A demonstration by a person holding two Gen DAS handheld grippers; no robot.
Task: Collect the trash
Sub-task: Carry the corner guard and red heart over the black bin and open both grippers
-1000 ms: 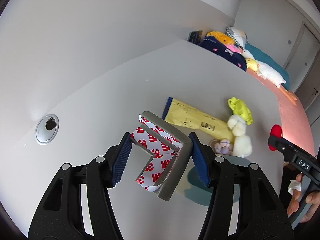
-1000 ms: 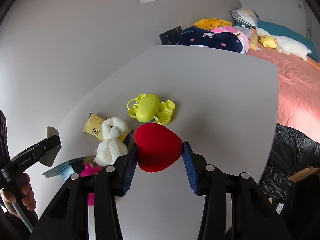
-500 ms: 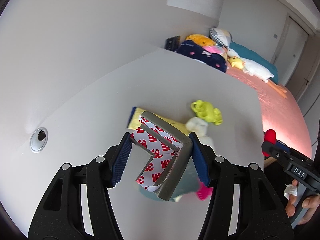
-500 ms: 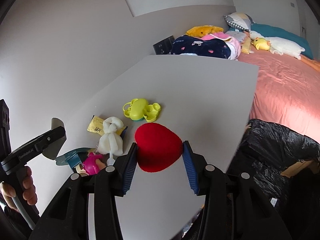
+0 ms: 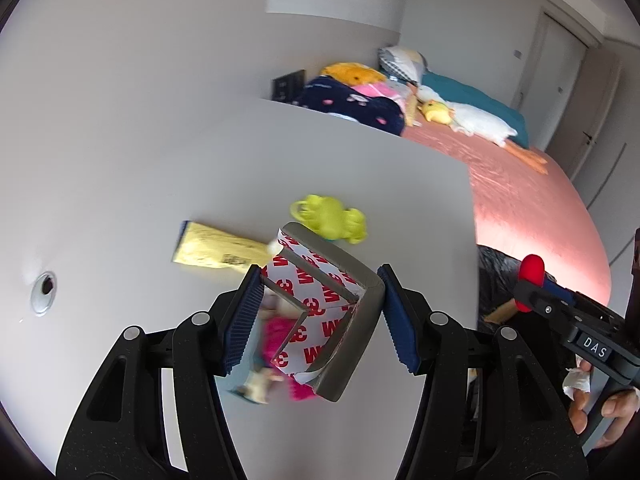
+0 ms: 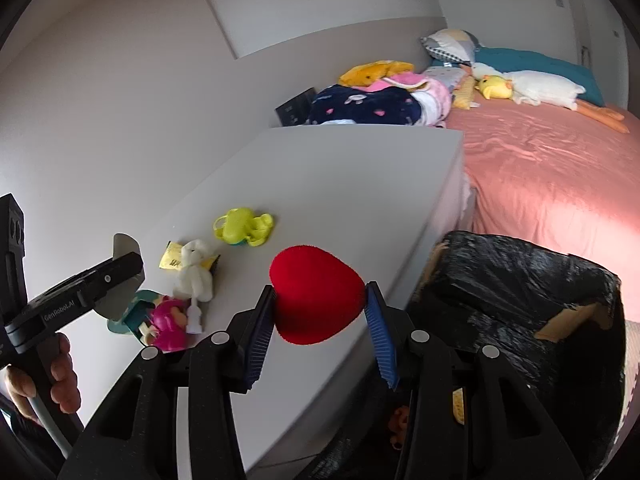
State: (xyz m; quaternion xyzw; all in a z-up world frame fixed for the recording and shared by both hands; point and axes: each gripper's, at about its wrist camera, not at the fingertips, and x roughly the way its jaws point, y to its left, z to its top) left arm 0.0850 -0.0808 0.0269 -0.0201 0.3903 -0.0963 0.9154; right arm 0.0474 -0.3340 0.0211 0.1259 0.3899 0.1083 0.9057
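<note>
White desk (image 6: 320,184) — left gripper (image 5: 320,316) fingers clamp a grey corner guard (image 5: 352,320), right gripper (image 6: 320,320) fingers a red heart (image 6: 316,300).

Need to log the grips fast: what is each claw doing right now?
Left claw: closed on the grey corner guard with its 3M backing.
Right claw: closed on the red heart.

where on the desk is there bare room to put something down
The far half of the desk, from the yellow-green toy to the corner by the bed, is bare; so is the strip along the bin-side edge. Crowded: the cluster of white plush, pink doll and yellow packet.
</note>
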